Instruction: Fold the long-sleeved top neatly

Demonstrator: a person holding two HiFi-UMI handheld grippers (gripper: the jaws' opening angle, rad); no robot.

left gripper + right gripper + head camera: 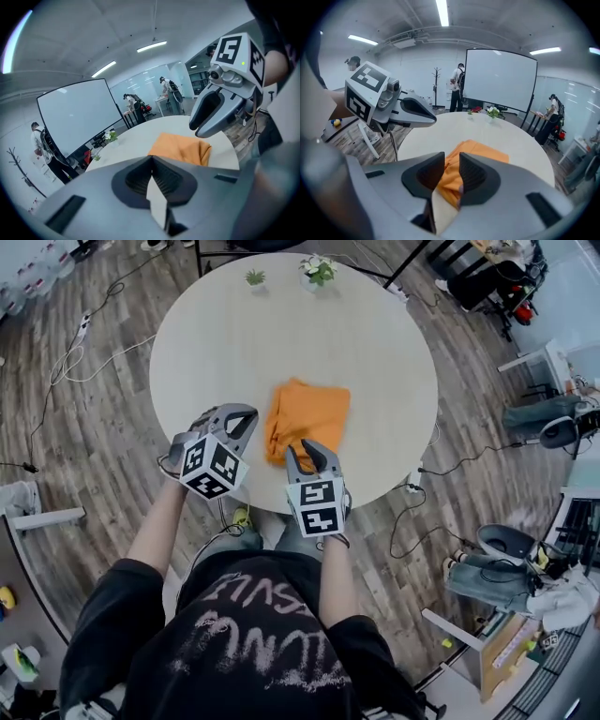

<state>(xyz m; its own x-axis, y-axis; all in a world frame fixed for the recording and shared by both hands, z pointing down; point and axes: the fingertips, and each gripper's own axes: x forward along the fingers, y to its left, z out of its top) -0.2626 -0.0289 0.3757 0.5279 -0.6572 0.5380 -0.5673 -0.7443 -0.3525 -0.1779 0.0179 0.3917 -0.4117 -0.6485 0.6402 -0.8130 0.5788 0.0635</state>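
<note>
The orange long-sleeved top (309, 413) lies folded into a compact rectangle on the round white table (234, 334), right of centre near the front edge. My left gripper (246, 418) hangs above the table just left of the top, jaws shut with nothing between them (151, 158). My right gripper (309, 451) hovers over the top's near edge, its jaws a little apart (451, 161); the orange cloth (483, 152) shows through the gap but lies on the table below, not pinched. Each gripper appears in the other's view: the right gripper (206, 129), the left gripper (431, 117).
Two small potted plants (255, 277) (319, 270) stand at the table's far edge. Cables run across the wooden floor around the table. A whiteboard (499, 79), a coat stand and a few people are in the background.
</note>
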